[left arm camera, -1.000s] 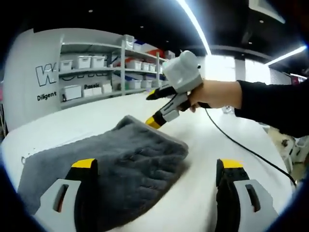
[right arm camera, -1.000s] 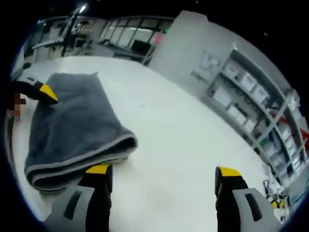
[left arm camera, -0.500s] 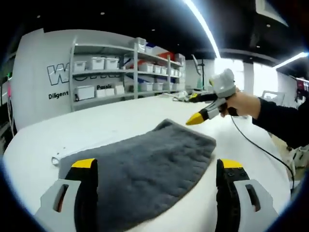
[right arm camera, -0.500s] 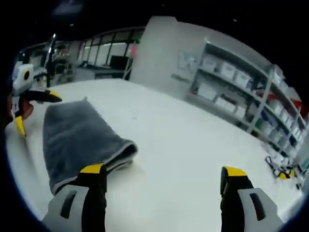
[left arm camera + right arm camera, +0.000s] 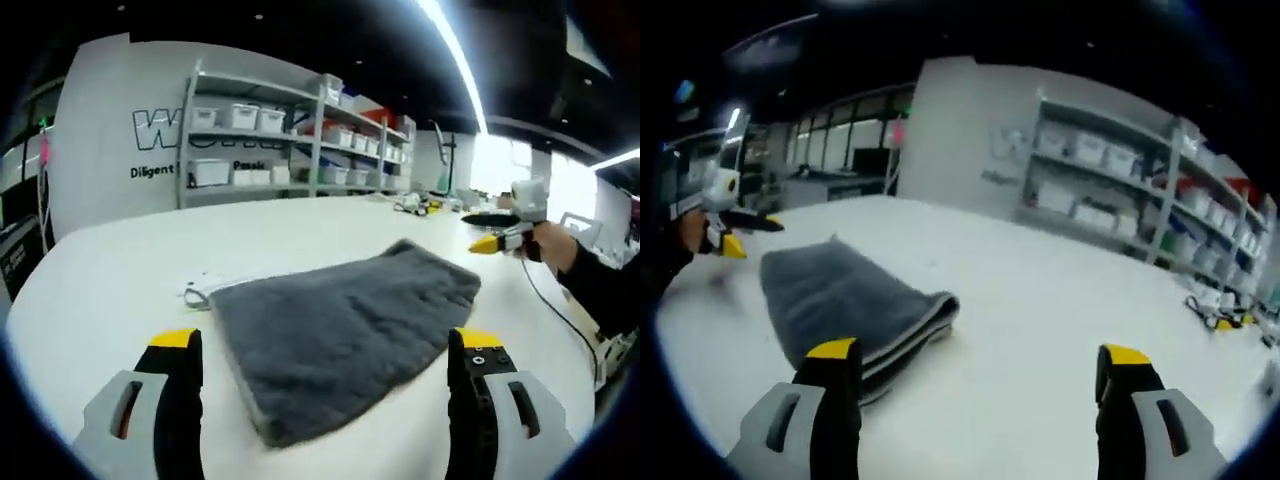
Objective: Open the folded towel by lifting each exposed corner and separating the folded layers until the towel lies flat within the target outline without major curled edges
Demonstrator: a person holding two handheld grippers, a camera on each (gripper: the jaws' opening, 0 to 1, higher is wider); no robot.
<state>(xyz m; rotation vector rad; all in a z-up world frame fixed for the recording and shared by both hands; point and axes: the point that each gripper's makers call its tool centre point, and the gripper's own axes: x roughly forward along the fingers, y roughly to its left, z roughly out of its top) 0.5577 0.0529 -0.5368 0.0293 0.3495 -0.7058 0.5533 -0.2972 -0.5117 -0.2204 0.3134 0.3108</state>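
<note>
Both tongs were released, nothing gripped: left gripper [image 5: 320, 350] above the near end of the folded grey towel [image 5: 345, 325], right gripper [image 5: 978, 365] off its folded edge. Towel lay on the white table [image 5: 110, 290]. Shelving with white bins [image 5: 290, 150] stood behind; small clutter [image 5: 1218, 322] far off.

From the right gripper view I see my right gripper [image 5: 975, 365] with its jaws spread wide and nothing between them, raised over the white table [image 5: 1060, 330]. The grey towel [image 5: 850, 300] lies folded, its stacked edges facing me, just past the left jaw. At far left the left gripper [image 5: 735, 232] hovers beyond the towel. Shelves [image 5: 1120, 190] with white bins line the wall.
</note>
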